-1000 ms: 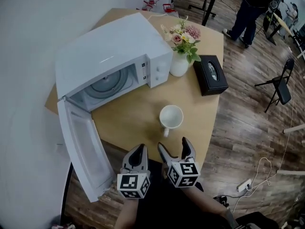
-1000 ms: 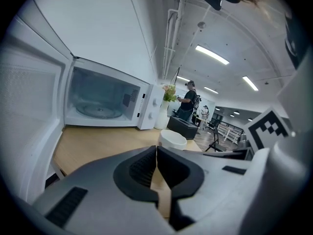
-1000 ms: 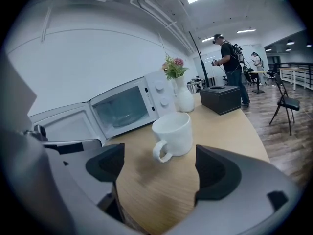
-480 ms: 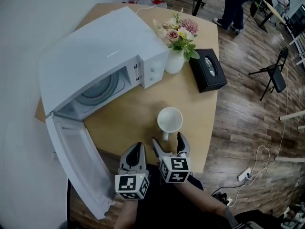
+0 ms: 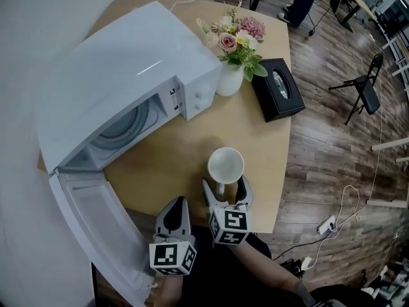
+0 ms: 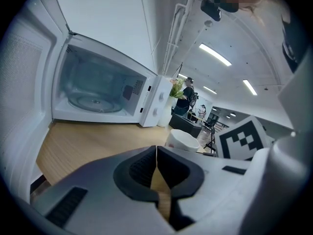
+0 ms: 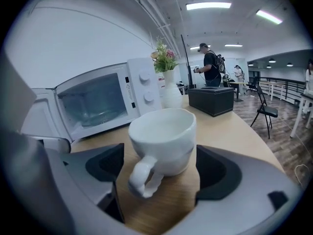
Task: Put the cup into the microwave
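- A large open-plan lab or studio hall rather than a home: long strip lights (image 7: 208,5) and bare pipes (image 7: 155,11) run across a high ceiling.
- A wood-plank floor (image 5: 332,152) spreads well past the table (image 5: 172,162). On it stand a black folding chair (image 5: 363,88) and a power strip (image 5: 326,224) with its cable.
- Beyond the table's far edge are a standing person (image 7: 211,65) and railings (image 7: 286,89).
- The only household things sit on this one table: a microwave (image 5: 121,69) along its left edge, a vase of flowers (image 5: 229,78), and a black tissue box (image 5: 278,98) near its right edge.
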The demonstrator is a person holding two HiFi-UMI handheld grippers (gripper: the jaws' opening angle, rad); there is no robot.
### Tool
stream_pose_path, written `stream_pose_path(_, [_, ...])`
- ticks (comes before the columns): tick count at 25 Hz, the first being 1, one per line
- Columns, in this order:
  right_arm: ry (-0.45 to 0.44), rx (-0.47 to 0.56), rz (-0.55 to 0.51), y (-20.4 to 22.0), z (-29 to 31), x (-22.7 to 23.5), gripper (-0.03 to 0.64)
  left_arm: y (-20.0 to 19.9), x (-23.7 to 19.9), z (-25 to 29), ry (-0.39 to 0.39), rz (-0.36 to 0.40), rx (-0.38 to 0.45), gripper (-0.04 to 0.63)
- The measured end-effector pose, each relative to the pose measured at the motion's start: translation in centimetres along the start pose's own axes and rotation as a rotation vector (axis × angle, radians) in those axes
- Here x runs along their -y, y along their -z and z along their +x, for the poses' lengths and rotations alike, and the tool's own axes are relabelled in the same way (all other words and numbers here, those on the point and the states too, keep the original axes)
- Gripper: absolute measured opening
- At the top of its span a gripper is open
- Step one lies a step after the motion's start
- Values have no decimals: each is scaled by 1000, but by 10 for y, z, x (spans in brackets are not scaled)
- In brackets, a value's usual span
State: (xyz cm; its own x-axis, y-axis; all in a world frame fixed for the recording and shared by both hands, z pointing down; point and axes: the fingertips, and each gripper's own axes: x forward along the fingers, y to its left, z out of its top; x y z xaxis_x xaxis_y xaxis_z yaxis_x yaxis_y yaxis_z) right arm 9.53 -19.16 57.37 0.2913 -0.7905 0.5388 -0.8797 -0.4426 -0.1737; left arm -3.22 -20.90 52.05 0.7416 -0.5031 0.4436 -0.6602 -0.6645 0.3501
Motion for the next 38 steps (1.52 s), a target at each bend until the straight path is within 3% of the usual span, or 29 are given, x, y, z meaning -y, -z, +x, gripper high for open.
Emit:
stream_pose_path(6, [54,90,-89,-16,4,3,409,0,-5,0,7,-1,-2,8])
stream_pose_path(16, [64,196,-108,-30,16,2,416,5,-13,-4,-33,7,20,8])
stream_pose_path(26, [-15,193,-172,-39,32,4,414,2,-18,-11,-132,15,73,8])
stream_pose_path(38, [-106,189,-215,-36,30,5,416,-5,-22,-13,-141,19,106,8])
